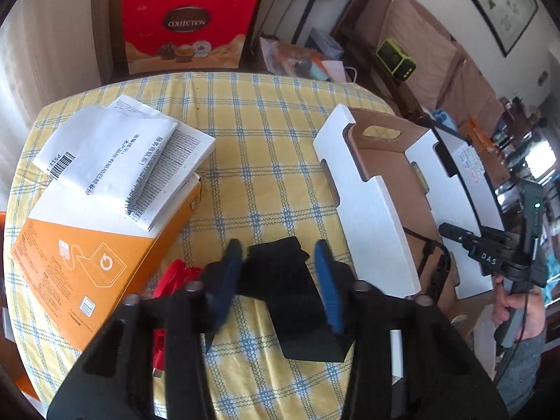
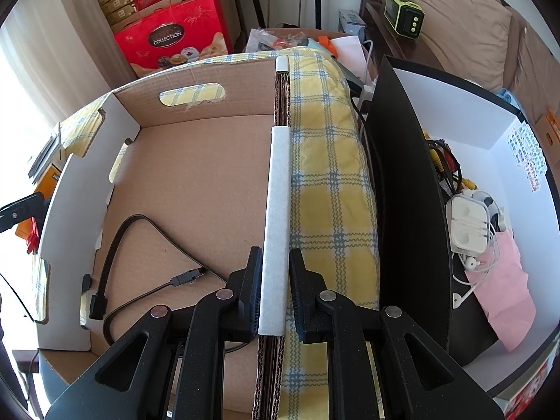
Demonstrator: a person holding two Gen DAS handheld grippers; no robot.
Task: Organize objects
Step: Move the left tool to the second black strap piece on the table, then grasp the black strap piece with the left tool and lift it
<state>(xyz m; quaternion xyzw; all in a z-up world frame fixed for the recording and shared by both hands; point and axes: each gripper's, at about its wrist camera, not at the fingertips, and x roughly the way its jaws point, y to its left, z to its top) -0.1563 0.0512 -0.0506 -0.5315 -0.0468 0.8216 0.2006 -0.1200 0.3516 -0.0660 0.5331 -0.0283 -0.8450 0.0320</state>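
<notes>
The left gripper (image 1: 280, 273) straddles a folded black cloth (image 1: 280, 287) on the checked tablecloth (image 1: 245, 133), fingers spread, not pinching. The right gripper (image 2: 275, 280) pinches the cardboard box's (image 2: 196, 182) side wall.

On the table: one orange box (image 1: 84, 262), two folded printed leaflets (image 1: 119, 154), one black pouch (image 1: 290, 290), one red cable (image 1: 171, 280), one cardboard tray (image 1: 371, 203) holding two black cables (image 2: 140, 245).

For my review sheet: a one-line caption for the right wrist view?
Right gripper clamps the cardboard box's wall; black cables lie inside.
</notes>
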